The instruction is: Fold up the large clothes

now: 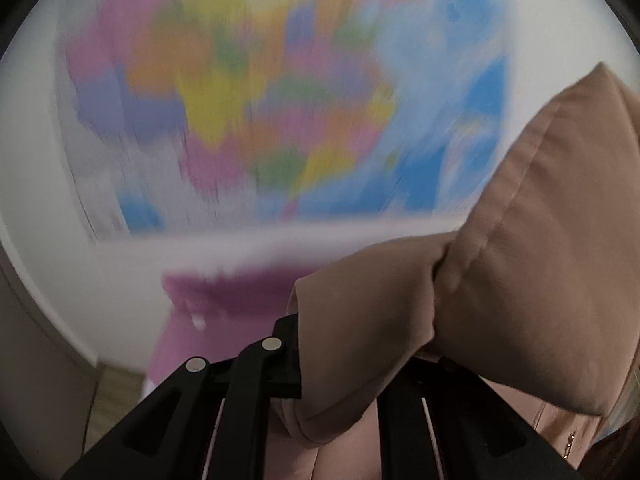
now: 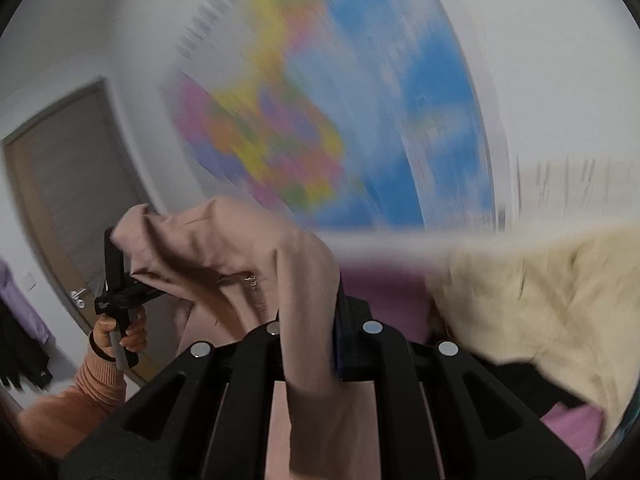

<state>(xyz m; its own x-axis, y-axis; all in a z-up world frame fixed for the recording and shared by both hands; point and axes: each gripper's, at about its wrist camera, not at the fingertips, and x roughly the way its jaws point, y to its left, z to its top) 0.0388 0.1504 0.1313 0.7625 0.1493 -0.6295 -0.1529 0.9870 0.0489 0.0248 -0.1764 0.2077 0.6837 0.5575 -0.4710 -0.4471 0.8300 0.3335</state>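
A dusty-pink zipped garment [image 1: 520, 280] hangs in the air between both grippers. In the left wrist view my left gripper [image 1: 320, 354] is shut on a bunched edge of it, and the cloth drapes over the right-hand finger and hides it. In the right wrist view my right gripper [image 2: 316, 320] is shut on another fold of the garment [image 2: 240, 240], which runs down between the fingers. The left gripper [image 2: 120, 256] shows there too, at the left, pinching the garment's far corner, with a hand [image 2: 120, 332] on its grip. Both views are motion-blurred.
A pink bed sheet [image 2: 384, 296] lies below, with a cream-coloured cloth [image 2: 540, 300] heaped on it at the right. A large coloured map [image 2: 340, 120] covers the white wall ahead. A brown door [image 2: 68, 184] stands at the left, with dark clothes [image 2: 20, 340] hanging beside it.
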